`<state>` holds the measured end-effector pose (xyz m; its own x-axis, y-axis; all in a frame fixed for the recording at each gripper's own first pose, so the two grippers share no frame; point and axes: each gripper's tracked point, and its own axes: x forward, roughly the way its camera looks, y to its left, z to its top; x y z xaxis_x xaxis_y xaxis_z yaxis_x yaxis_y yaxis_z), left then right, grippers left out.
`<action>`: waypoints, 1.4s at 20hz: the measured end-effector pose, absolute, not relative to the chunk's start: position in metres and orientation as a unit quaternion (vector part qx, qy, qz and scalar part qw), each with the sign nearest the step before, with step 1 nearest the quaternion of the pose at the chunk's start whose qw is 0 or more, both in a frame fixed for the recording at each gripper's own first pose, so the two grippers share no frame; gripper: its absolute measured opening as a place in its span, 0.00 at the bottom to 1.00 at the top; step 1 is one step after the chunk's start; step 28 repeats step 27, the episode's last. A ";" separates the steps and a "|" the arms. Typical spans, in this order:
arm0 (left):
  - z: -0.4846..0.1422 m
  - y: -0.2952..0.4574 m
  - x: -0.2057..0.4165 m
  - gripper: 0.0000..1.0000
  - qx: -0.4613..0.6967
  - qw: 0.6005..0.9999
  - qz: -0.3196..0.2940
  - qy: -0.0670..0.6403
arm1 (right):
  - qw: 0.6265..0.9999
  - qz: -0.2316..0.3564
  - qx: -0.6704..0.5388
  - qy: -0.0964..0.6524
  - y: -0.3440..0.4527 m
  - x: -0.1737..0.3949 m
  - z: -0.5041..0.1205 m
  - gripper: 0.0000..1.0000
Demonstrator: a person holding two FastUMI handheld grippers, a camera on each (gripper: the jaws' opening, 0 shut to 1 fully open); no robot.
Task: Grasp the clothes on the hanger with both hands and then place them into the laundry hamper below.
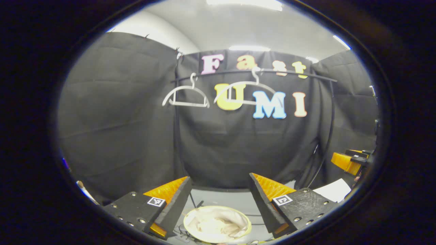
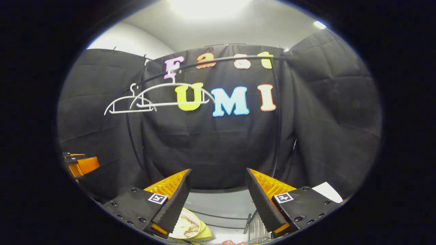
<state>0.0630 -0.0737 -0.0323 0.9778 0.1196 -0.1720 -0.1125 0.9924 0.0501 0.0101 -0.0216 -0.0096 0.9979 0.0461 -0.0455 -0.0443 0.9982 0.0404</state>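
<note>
Both hangers bare: 2 white hangers (image 1: 186, 97) (image 1: 244, 92) on the black rail (image 1: 306, 75), nothing draped on either. Clothes (image 1: 213, 224) down in the hamper (image 1: 190, 217), a pale crumpled heap inside the yellow rim, seen low between the fingers in the left gripper view and again at the bottom of the right gripper view (image 2: 187, 226).

Left gripper (image 1: 219, 197) with fingers spread wide, nothing between the pads. Right gripper (image 2: 218, 195) likewise parted and empty. Right gripper also visible far right in the left gripper view (image 1: 347, 161); left gripper at the left edge of the right gripper view (image 2: 80, 165). White sheet (image 1: 335, 190) on the floor near the right, unrelated.

Judged from this: placing looks done, step in hand is release and retreat. To finish cleanly:
- Keep both sets of fingers wide while lifting, so no fold catches on the ribbed pads.
- Rise straight up, away from the rim; the hamper looks light and could tip if nudged sideways.
- Check no sleeve hangs over the rim; cannot tell from here, since the near side of the hamper is cut off.
- Stay clear of the hangers and rail when raising.
</note>
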 end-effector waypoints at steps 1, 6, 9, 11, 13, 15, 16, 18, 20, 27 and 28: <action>-0.019 -0.079 0.063 1.00 0.013 0.996 0.049 0.074 | 1.000 0.015 0.024 0.003 -0.029 0.005 0.013 0.92; 0.082 -0.106 0.058 1.00 -0.010 1.000 0.016 -0.015 | 0.996 -0.007 0.017 -0.084 -0.055 -0.009 0.072 0.95; 0.114 -0.102 0.056 0.99 0.014 0.998 0.039 -0.053 | 0.997 -0.007 0.014 -0.080 -0.070 -0.010 0.065 0.98; 0.125 -0.105 0.049 0.99 0.009 0.995 0.059 -0.077 | 0.998 -0.009 0.024 -0.060 -0.093 -0.007 0.048 0.98; 0.114 -0.117 0.043 0.99 -0.017 0.995 0.063 -0.074 | 0.999 0.002 0.030 -0.038 -0.103 -0.004 0.031 0.98; 0.102 -0.121 0.031 0.99 -0.031 0.995 0.066 -0.066 | 0.999 0.000 0.029 -0.016 -0.120 0.001 0.015 0.92; 0.099 -0.116 0.024 0.99 -0.030 0.995 0.078 -0.060 | 0.999 -0.001 0.033 -0.007 -0.125 0.002 0.007 0.98; 0.093 -0.109 0.010 0.99 -0.024 0.994 0.092 -0.049 | 0.999 -0.002 0.043 0.006 -0.127 0.003 -0.002 0.98; 0.086 -0.106 0.004 0.99 -0.011 0.995 0.097 -0.035 | 0.999 -0.003 0.049 0.017 -0.122 0.003 -0.009 0.98; 0.055 -0.092 0.003 1.00 0.007 0.997 0.070 0.012 | 0.999 0.010 0.030 0.027 -0.065 -0.003 -0.018 0.92; 0.055 -0.092 0.003 1.00 0.007 0.997 0.070 0.012 | 0.999 0.010 0.030 0.027 -0.065 -0.003 -0.018 0.92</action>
